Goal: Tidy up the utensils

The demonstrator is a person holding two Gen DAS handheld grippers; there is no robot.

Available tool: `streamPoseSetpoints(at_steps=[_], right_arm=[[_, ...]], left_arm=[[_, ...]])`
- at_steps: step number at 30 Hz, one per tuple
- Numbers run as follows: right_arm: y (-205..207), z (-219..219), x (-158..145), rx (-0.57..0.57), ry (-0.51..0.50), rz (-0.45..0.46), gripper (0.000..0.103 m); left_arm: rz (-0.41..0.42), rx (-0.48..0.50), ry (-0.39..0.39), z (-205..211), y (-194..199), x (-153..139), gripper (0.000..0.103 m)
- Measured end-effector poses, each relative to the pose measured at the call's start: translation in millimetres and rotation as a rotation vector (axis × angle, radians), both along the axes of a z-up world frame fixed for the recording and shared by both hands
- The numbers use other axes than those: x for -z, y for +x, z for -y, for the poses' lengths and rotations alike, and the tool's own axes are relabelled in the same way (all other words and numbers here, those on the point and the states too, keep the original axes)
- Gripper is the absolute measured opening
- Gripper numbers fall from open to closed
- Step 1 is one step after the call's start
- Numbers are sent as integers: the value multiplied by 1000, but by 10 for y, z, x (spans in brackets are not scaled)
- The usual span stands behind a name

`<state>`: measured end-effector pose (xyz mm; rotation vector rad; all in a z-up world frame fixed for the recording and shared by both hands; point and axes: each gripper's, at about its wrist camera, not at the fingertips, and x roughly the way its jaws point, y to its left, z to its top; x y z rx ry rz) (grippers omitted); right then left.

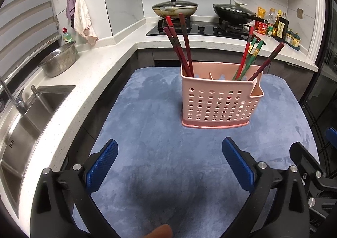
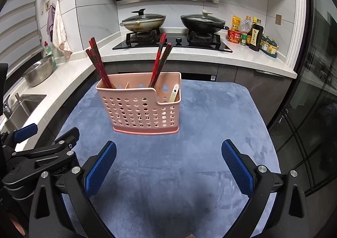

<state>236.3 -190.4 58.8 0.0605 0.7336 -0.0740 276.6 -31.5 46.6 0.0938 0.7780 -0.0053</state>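
Grippers both idle over blue velvety mat (image 1: 147, 124), nothing held. Left gripper (image 1: 169, 166) has jaws spread wide, empty; right gripper (image 2: 168, 167) same, blue ribbed pads far apart, empty. Each shows in the other's view: right one at 3 o'clock edge of left view, left one at 9 o'clock of right view.

Pink perforated utensil caddy (image 1: 220, 99) stands upright on the mat, 12 o'clock ahead of both grippers, well apart from them. Dividers split it into compartments. Dark red chopsticks (image 1: 181, 48) lean in the left compartment; red and green chopsticks (image 1: 250, 57) fan out toward 1 o'clock from the right side, leaning because the slots are wide and loose. Pale spoon handle (image 2: 174, 92) sits low in the notched end compartment, seen only in right view. The notch probably makes short items easier to reach.

Judgement: utensils all look binned already, mat otherwise bare, so task looks near done or not yet started; cannot tell which.

Writing: part of a logo on the left gripper body in right view, reads roughly "bot.AI". Sauce bottle (image 2: 256, 35) labels on the counter at 2 o'clock are too small to read.
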Motion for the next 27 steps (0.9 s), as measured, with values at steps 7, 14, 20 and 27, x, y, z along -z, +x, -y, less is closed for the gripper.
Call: streamPoseSetpoints(at_steps=[7, 14, 20, 27], right_arm=[[-3, -19, 67, 6, -17, -10, 96], [-4, -23, 102, 8, -20, -19, 96], [-4, -8, 118, 11, -22, -22, 96], [0, 6, 140, 14, -26, -28, 96]], left_arm=[[-2, -4, -3, -12, -13, 39, 95], [-14, -10, -11, -24, -12, 88, 95], [-16, -5, -6, -13, -4, 96, 95], [-16, -6, -7, -21, -2, 106, 95]])
